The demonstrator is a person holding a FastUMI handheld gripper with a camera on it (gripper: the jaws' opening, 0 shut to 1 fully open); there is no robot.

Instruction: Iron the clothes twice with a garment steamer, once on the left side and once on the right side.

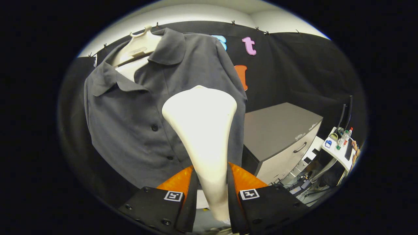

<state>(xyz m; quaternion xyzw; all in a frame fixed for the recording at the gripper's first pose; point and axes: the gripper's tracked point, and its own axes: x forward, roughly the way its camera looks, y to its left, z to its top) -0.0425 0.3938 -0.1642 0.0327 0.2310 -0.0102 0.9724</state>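
Note:
A dark grey button-up shirt (130, 111) hangs on a white hanger (138, 49) against the booth's black wall. My gripper (211, 182) is shut on the neck of a white garment steamer (202, 124), both fingers pressing its narrow handle. The steamer's wide head rises beyond the fingers and sits in front of the shirt's right half, just right of the button line. I cannot tell whether the head touches the cloth. The head hides part of the shirt's right front panel.
A grey drawer cabinet (281, 137) stands right of the shirt, close to its hem. Farther right a white desk (339, 150) carries bottles and small items, with cables on the floor (303, 186) below it.

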